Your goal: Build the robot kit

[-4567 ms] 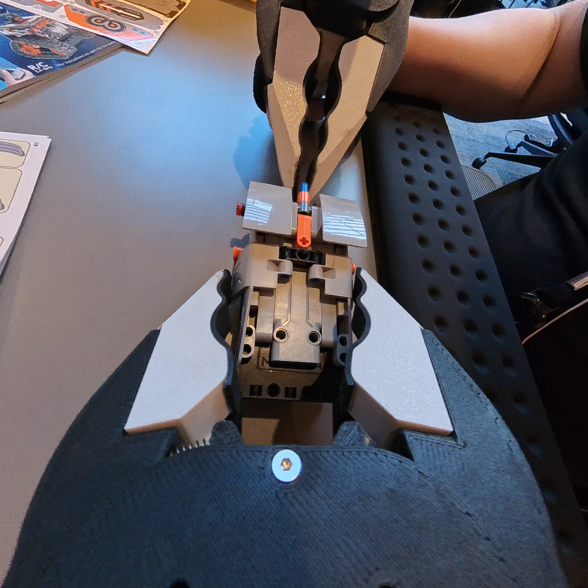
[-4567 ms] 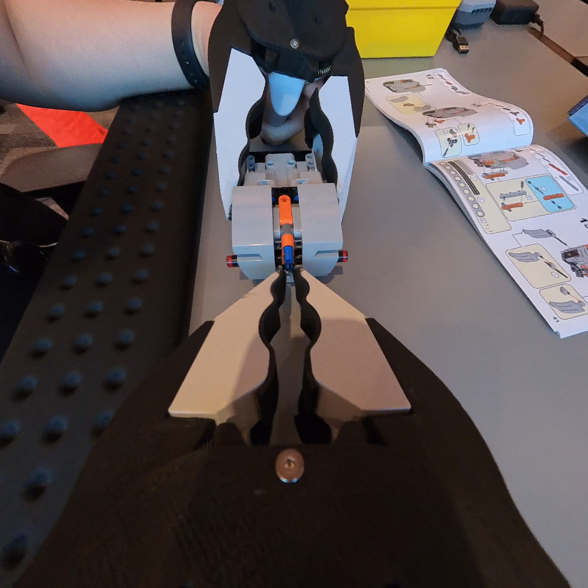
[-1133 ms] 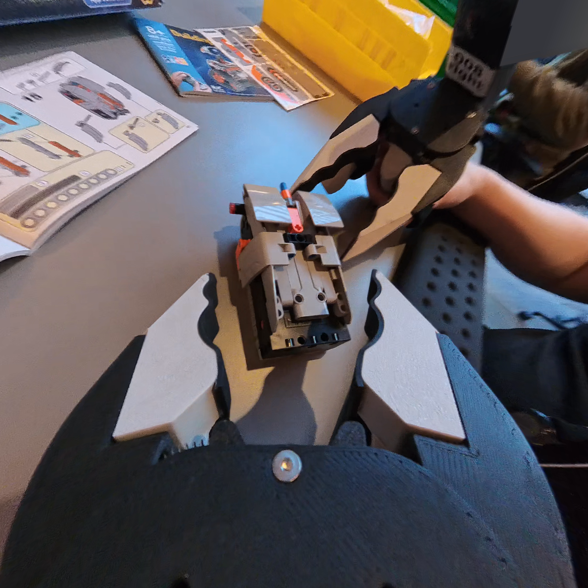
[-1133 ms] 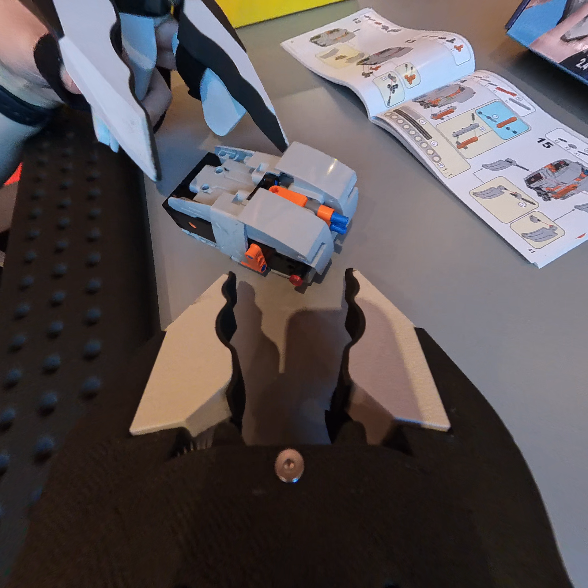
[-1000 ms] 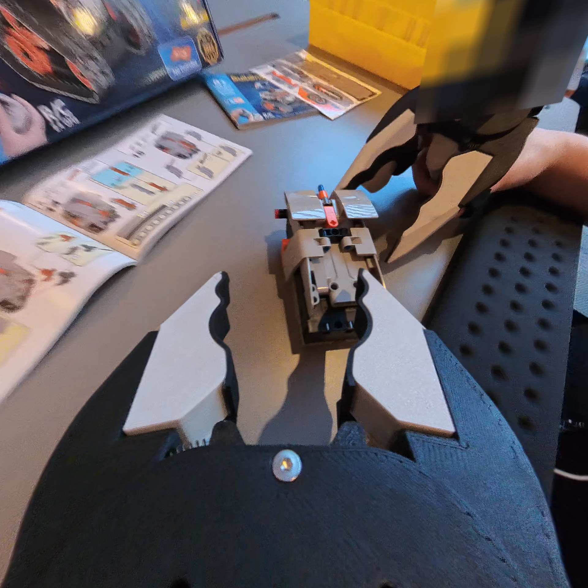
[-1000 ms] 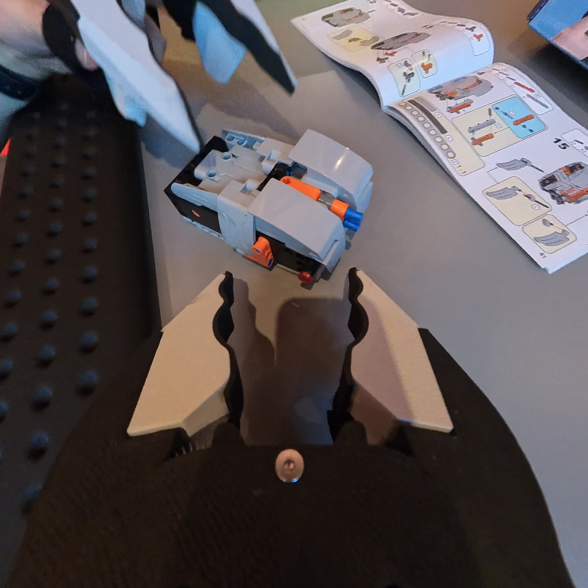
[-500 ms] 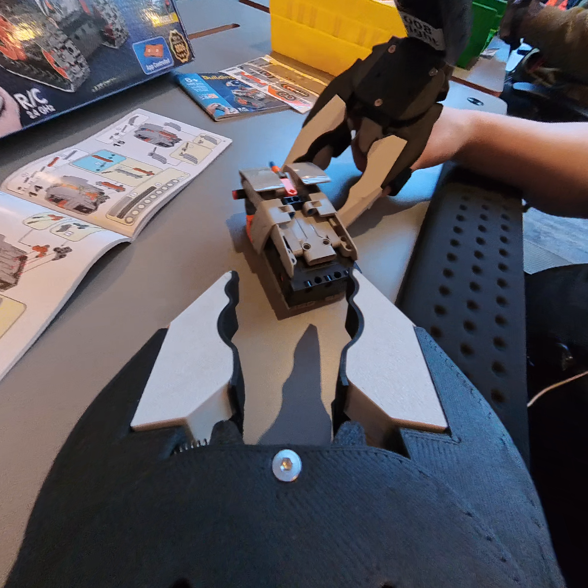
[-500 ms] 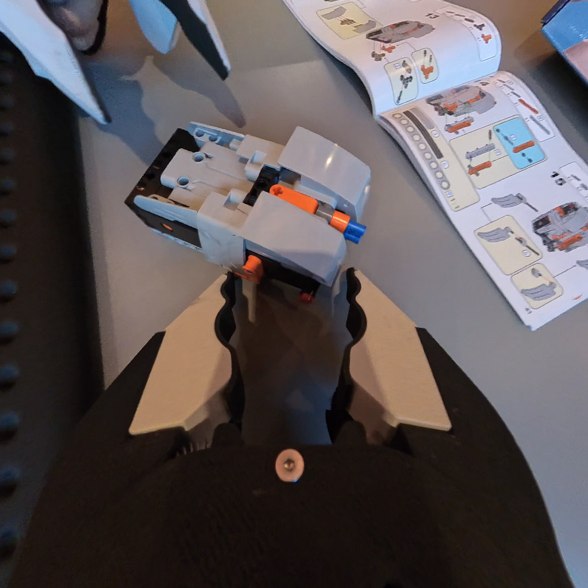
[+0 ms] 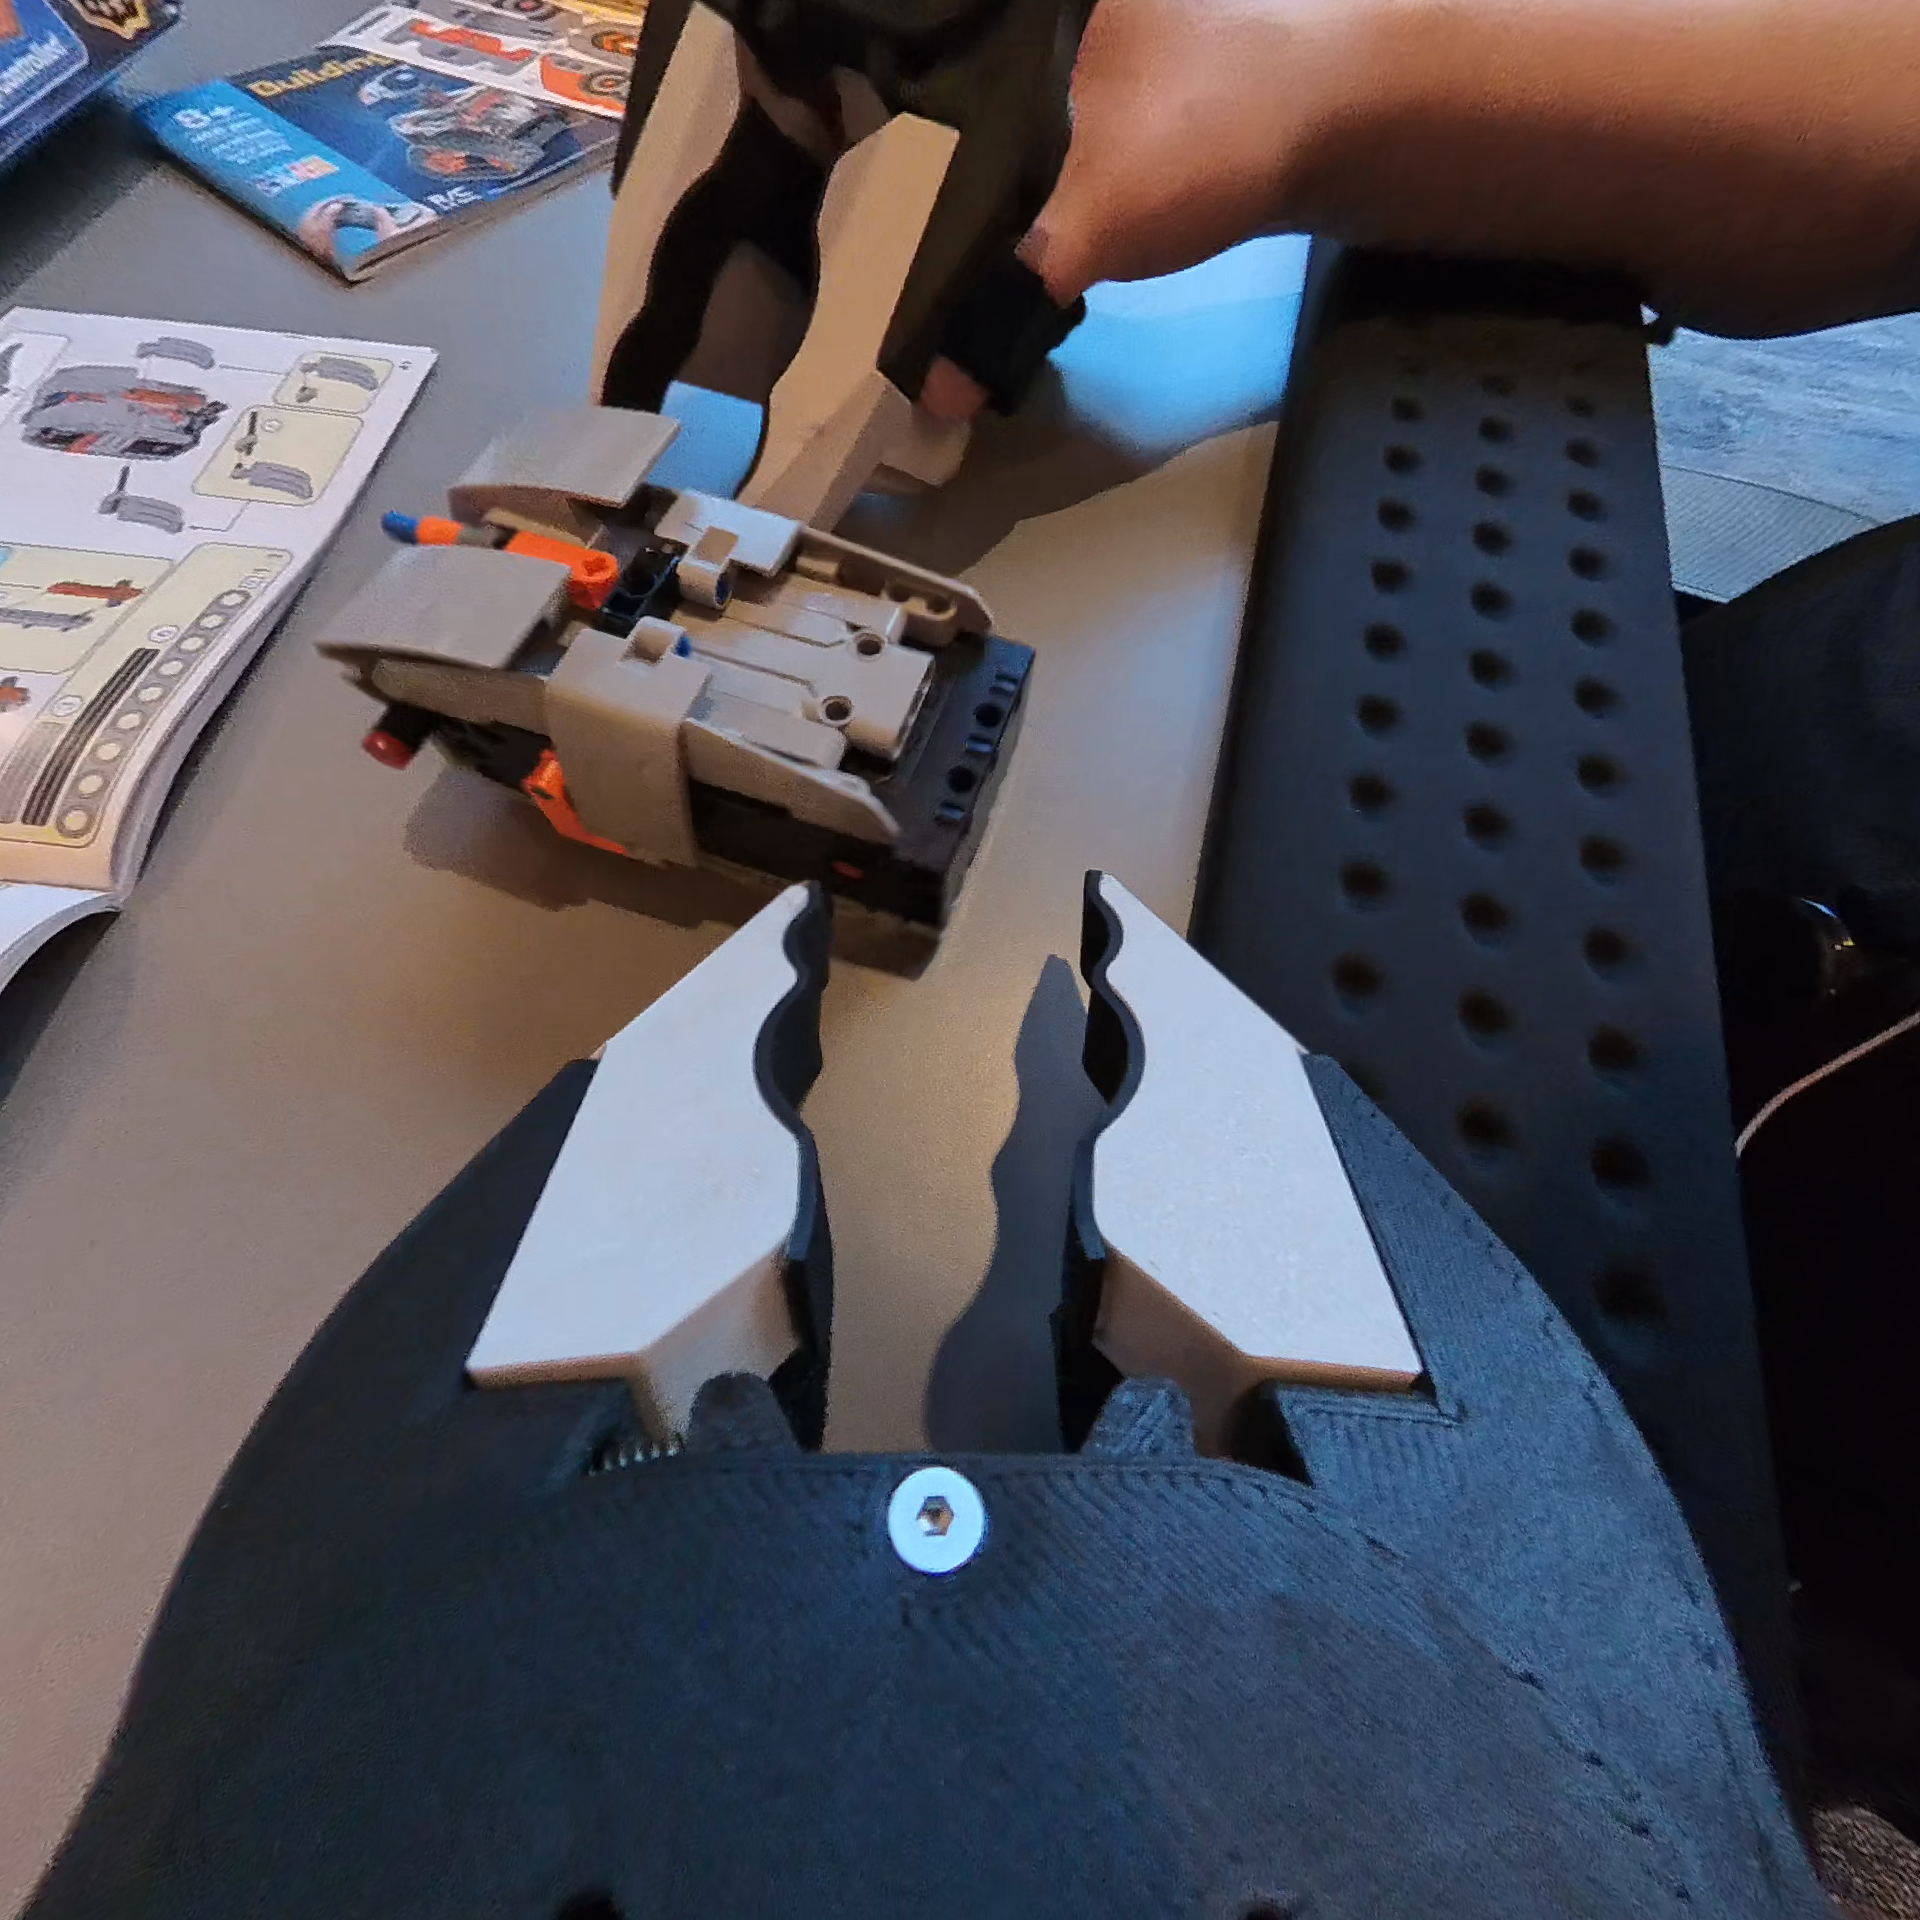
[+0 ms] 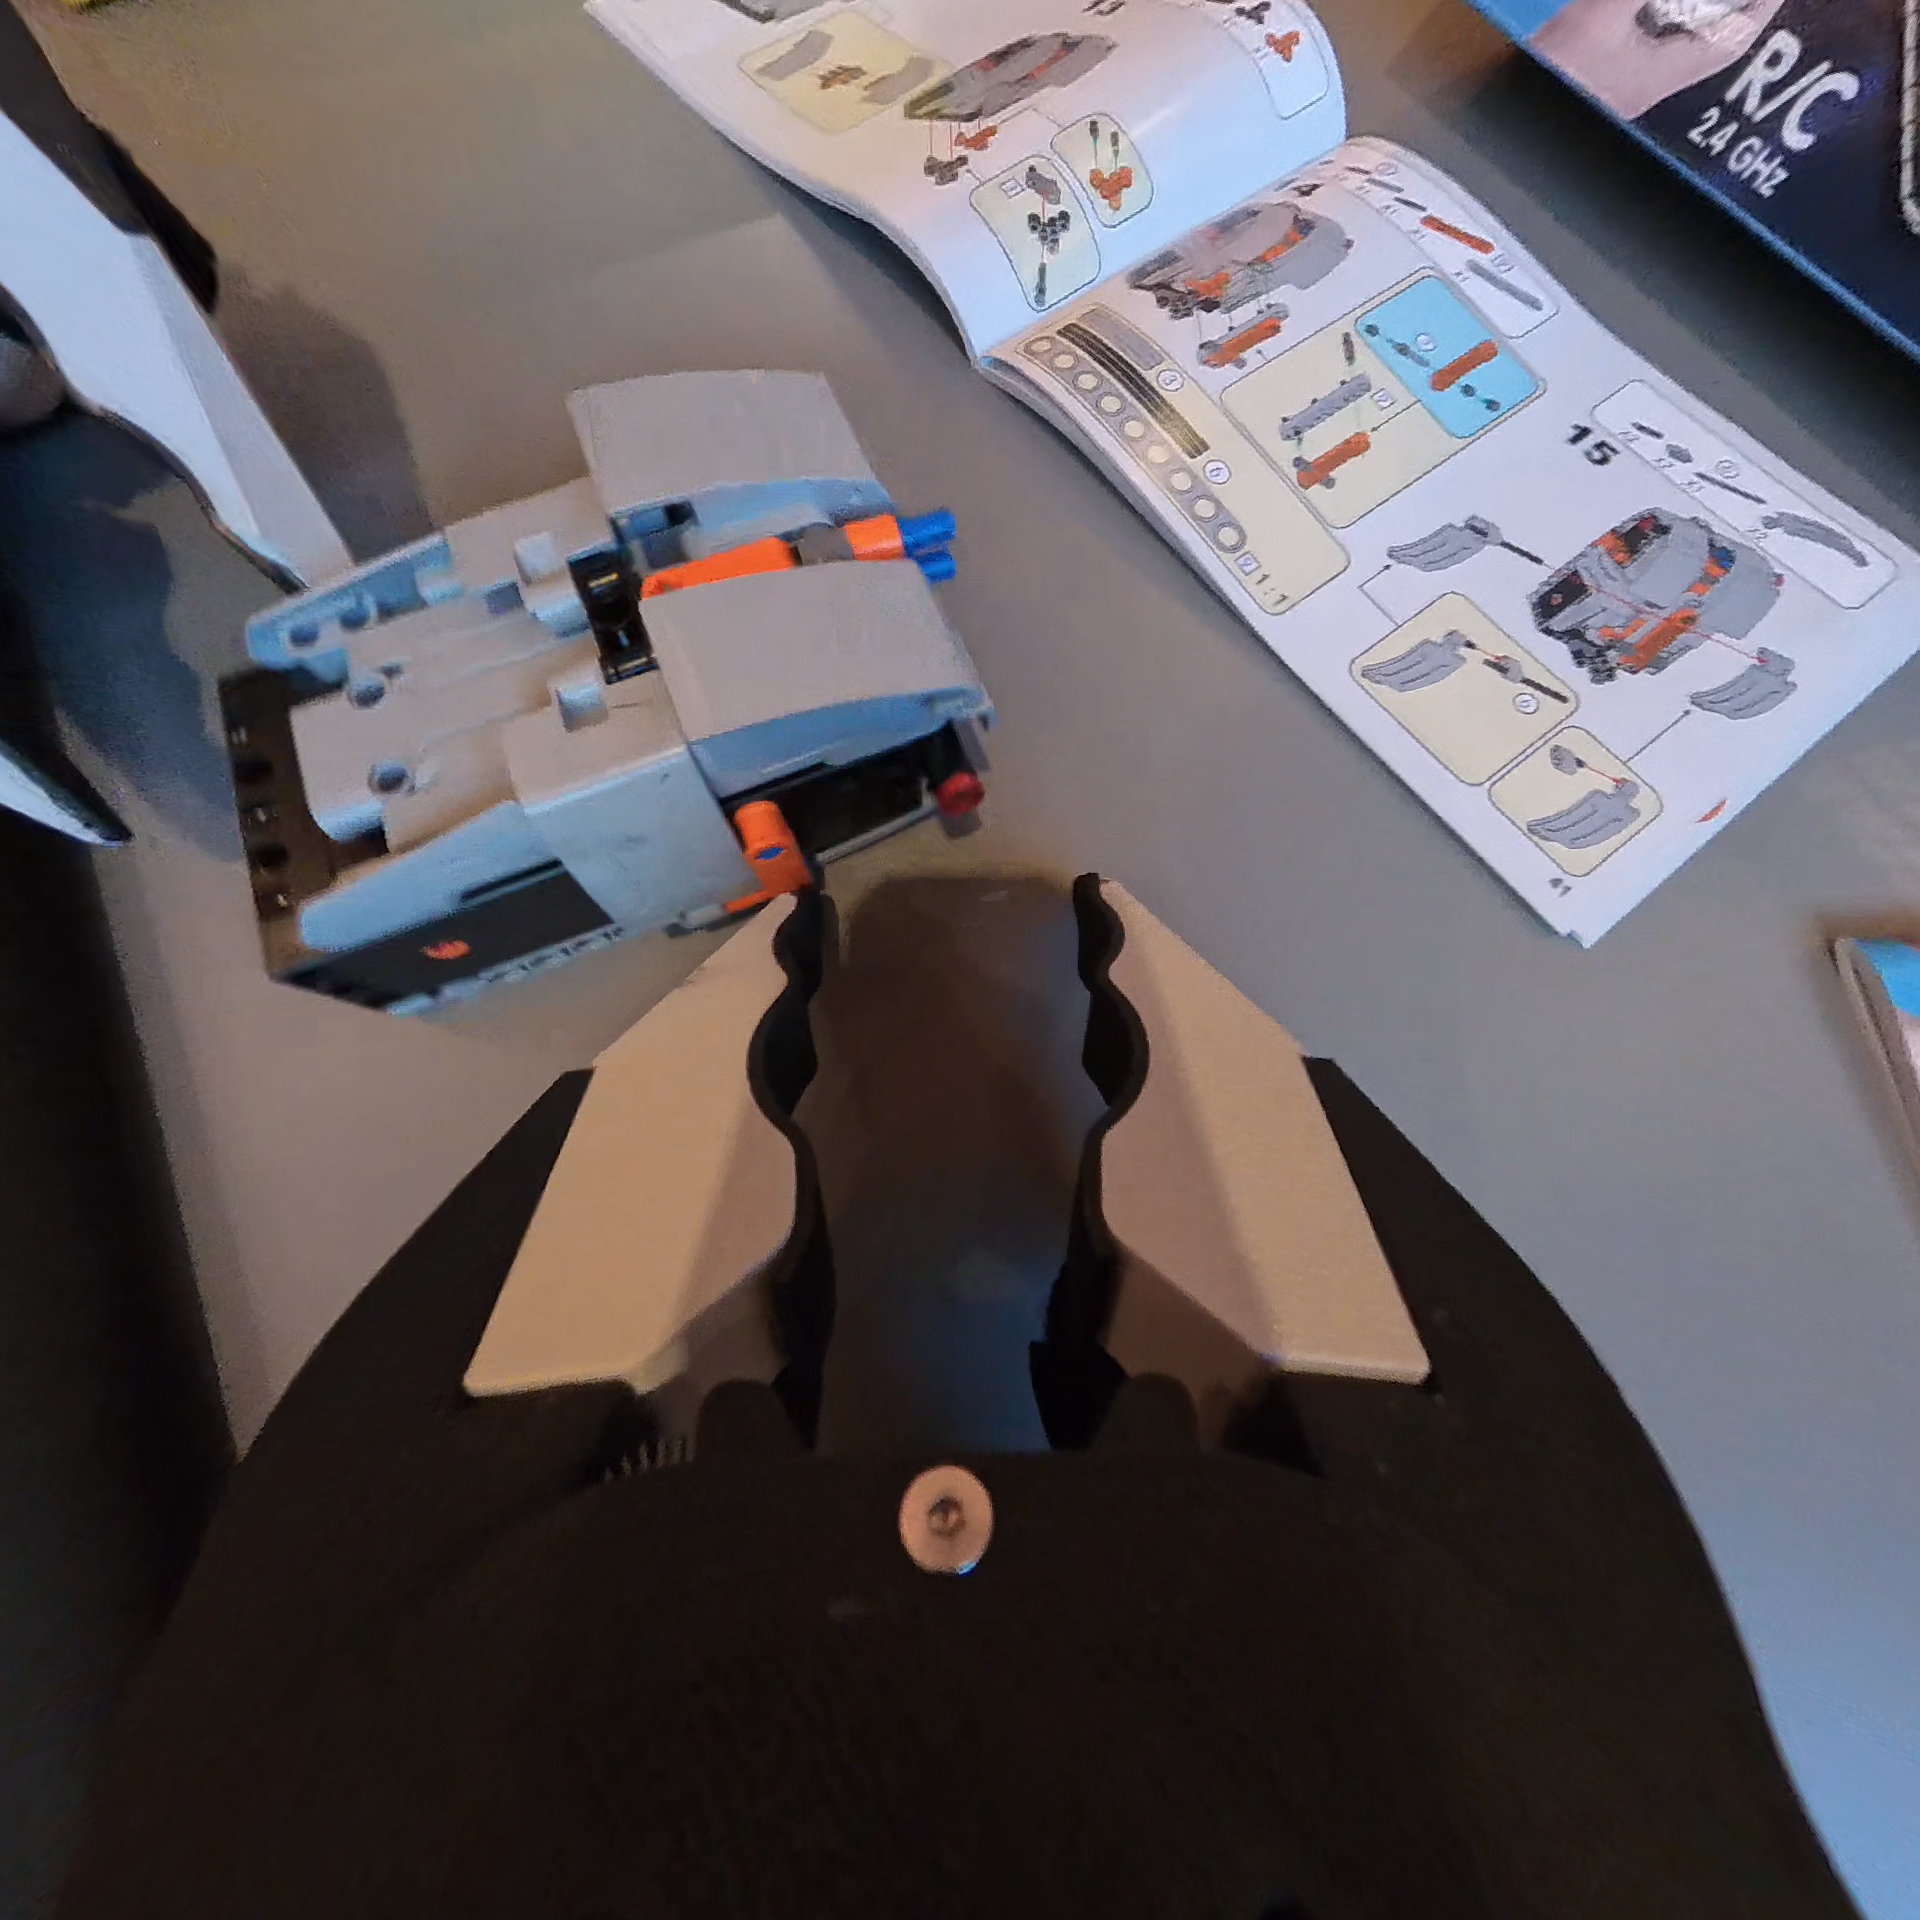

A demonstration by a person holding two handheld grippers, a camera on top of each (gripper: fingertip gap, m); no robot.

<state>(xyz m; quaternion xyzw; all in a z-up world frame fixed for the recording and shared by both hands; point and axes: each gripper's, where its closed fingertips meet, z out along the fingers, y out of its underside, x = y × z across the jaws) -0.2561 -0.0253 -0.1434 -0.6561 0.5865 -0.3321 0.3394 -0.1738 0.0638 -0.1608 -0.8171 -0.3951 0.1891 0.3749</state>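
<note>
Grey table (image 9: 260, 1091) bears brick model (image 9: 675, 665); left claw (image 9: 951, 904), right claw (image 10: 951, 904) parted, empty.

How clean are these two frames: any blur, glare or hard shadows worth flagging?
Left wrist view: mostly sharp; the brick-built model casts a soft shadow on the grey table, and the forearm at the top edge is slightly soft. Right wrist view: the model and open instruction booklet are smeared by motion blur; no strong glare in either.
</note>
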